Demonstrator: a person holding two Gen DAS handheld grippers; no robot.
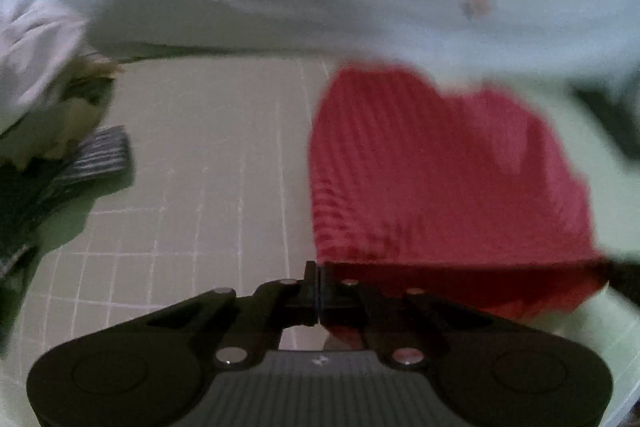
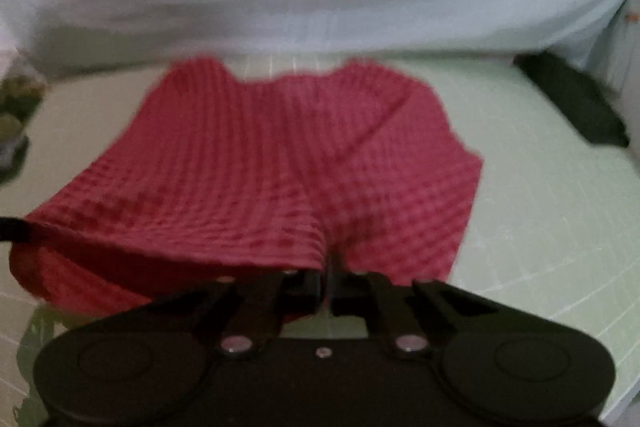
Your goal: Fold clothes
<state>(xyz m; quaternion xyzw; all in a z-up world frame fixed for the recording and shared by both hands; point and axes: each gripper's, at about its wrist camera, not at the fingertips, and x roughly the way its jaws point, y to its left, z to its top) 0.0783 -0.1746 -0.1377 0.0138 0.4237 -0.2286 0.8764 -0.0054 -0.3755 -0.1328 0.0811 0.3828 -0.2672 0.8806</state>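
Both tongs, left (image 1: 319,291) and right (image 2: 326,283), grip the red cloth's (image 2: 280,163) near edge, its body extending forward over the worktop (image 2: 560,207).

Your cloth (image 2: 256,163) is a deep pinkish red with a waffle-check weave, little squares running in rows (in the left wrist view the blur smears them into stripes). The mat on your table (image 1: 208,155) is pale green with a thin white grid printed on it. Behind it hangs a white sheet (image 2: 360,7) dotted with small orange and grey motifs, too blurry to name. Both your grippers are matte black, left (image 1: 319,281) and right (image 2: 326,277), with silver pivot screws. Off to the left there's a grey-and-white striped piece (image 1: 102,157) beside something pale lilac-white (image 1: 36,47).
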